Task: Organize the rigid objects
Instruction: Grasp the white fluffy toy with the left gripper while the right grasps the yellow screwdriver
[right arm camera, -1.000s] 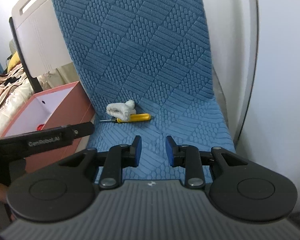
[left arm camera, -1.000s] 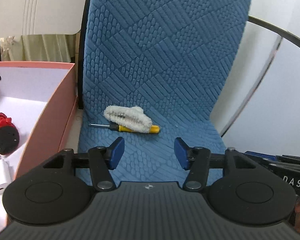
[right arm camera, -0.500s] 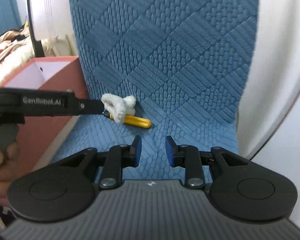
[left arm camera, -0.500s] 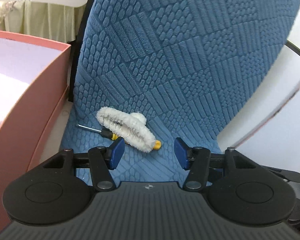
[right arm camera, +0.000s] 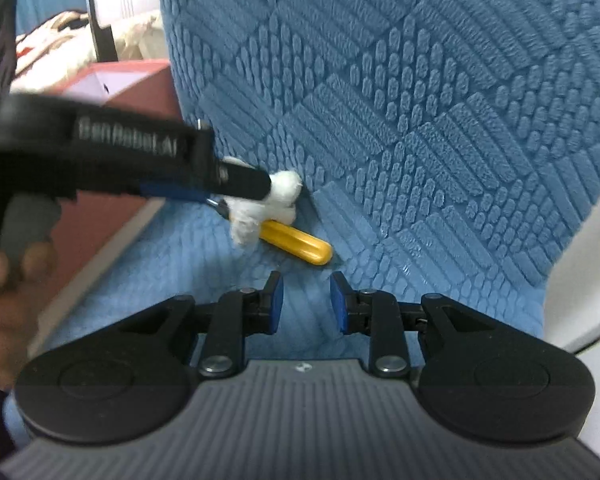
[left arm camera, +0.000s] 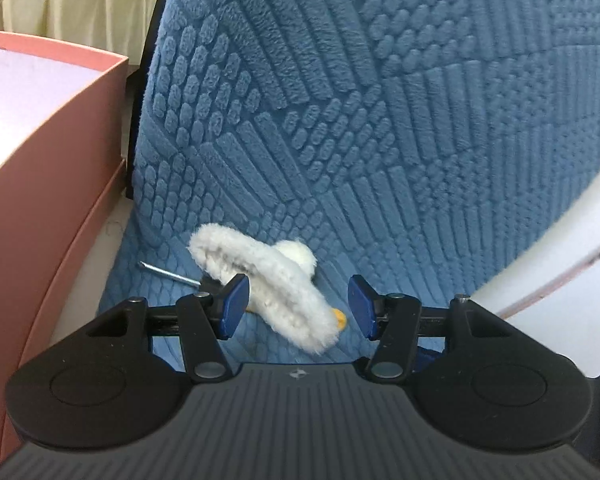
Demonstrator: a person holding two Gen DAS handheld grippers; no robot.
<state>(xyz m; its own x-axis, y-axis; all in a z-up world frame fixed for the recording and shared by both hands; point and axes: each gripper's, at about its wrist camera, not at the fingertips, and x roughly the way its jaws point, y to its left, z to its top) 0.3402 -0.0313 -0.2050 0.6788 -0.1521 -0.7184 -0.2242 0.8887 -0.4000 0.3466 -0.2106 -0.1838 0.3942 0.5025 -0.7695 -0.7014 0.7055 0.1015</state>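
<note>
A yellow-handled screwdriver [right arm camera: 300, 246] lies on the seat of a blue textured chair cushion [left arm camera: 380, 120], where seat meets backrest. Its metal shaft [left arm camera: 168, 274] points left. A white fluffy item [left arm camera: 268, 276] lies across it and hides most of the handle. My left gripper [left arm camera: 298, 308] is open and straddles the fluffy item; its pads are not pressing on it. The right wrist view shows the left gripper [right arm camera: 244, 192] from the side, reaching the fluffy item [right arm camera: 276, 196]. My right gripper [right arm camera: 306, 306] hangs just short of the handle's end, jaws a narrow gap apart with nothing between them.
An open pink box [left arm camera: 52, 168] with a white inside stands close to the cushion's left edge, also seen as the pink box [right arm camera: 140, 88]. A person's hand [right arm camera: 4, 280] holds the left gripper's handle. A white wall or panel [left arm camera: 560, 280] borders the cushion on the right.
Both grippers have come down and closer to the fluffy item and screwdriver. The left gripper's fingers now flank the fluffy item. The things inside the box have left the view.
</note>
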